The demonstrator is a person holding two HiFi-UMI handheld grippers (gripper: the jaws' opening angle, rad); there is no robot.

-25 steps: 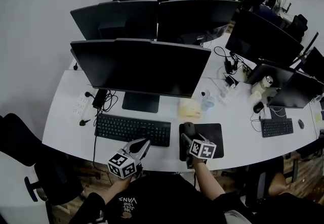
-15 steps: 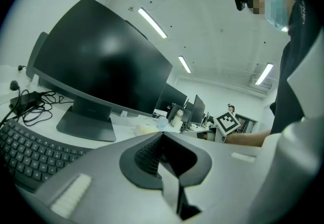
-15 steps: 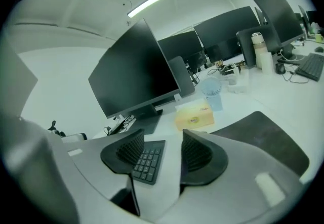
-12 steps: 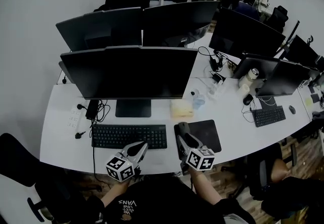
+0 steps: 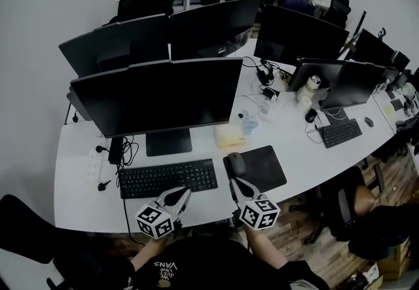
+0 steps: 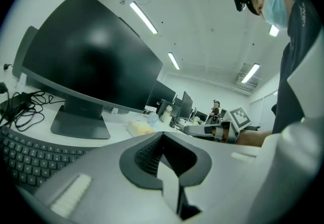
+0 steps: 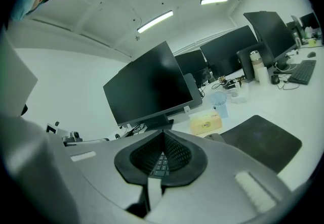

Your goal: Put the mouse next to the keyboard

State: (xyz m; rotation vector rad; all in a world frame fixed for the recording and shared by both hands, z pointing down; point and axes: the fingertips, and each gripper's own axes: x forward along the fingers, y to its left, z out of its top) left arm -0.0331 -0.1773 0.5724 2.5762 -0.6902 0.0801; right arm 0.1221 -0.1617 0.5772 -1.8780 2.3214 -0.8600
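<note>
A dark mouse (image 5: 236, 164) lies on the left edge of the black mouse pad (image 5: 262, 167), just right of the black keyboard (image 5: 168, 177). My right gripper (image 5: 234, 182) hangs just short of the mouse, over the pad's near left corner, jaws shut with nothing between them. In the right gripper view the gripper (image 7: 163, 133) has its tips together, with the mouse (image 7: 216, 137) and the pad (image 7: 258, 139) off to the right. My left gripper (image 5: 184, 192) hovers by the keyboard's near right corner. Its jaws (image 6: 162, 134) are shut and empty.
A large monitor (image 5: 157, 95) stands behind the keyboard on the white desk (image 5: 308, 158). A yellow tissue box (image 5: 229, 135) and a clear cup (image 5: 249, 126) sit behind the pad. A power strip (image 5: 93, 163) with cables lies at the left. More monitors and a second keyboard (image 5: 339, 132) fill the right.
The right gripper's jaws have closed, and it has drawn back a little from the mouse. The mouse stays on the pad's left edge. The head view has shifted.
</note>
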